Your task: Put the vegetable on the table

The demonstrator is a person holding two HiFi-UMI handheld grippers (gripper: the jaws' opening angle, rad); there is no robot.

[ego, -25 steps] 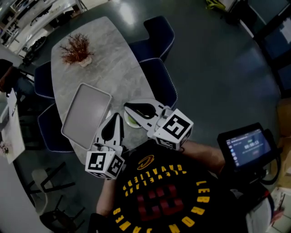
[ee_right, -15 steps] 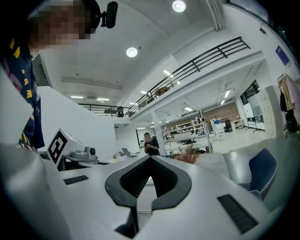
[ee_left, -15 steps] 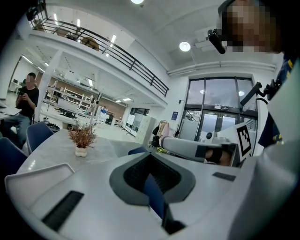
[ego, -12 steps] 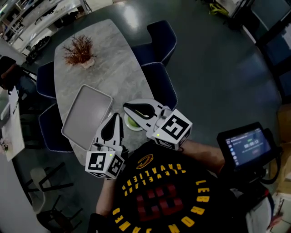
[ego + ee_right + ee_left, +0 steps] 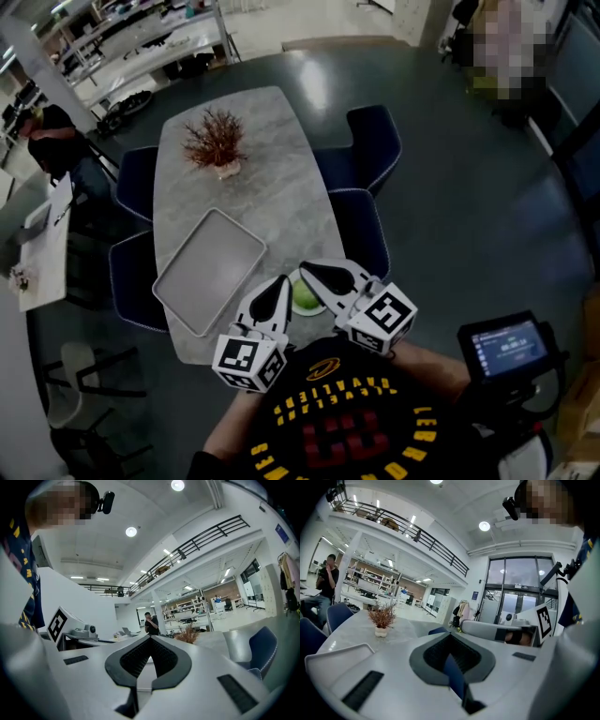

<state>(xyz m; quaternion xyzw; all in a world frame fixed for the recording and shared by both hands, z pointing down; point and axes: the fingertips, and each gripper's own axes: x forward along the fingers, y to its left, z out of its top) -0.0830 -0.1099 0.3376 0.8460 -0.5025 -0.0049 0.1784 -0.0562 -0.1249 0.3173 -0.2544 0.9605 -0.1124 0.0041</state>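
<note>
1. The green vegetable sits in a small dish at the near edge of the table. It looks roundish, with no clear long axis.
2. It lies between the two grippers, just right of the left gripper and below the right gripper, which seems nearer.
3. Both grippers are clenched on nothing.

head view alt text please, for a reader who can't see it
Seen from above, a person holds the left gripper and right gripper, both shut and empty, over the near end of an oval marble table, next to a green vegetable. A grey tray and potted red plant lie farther along, with blue chairs around.
</note>
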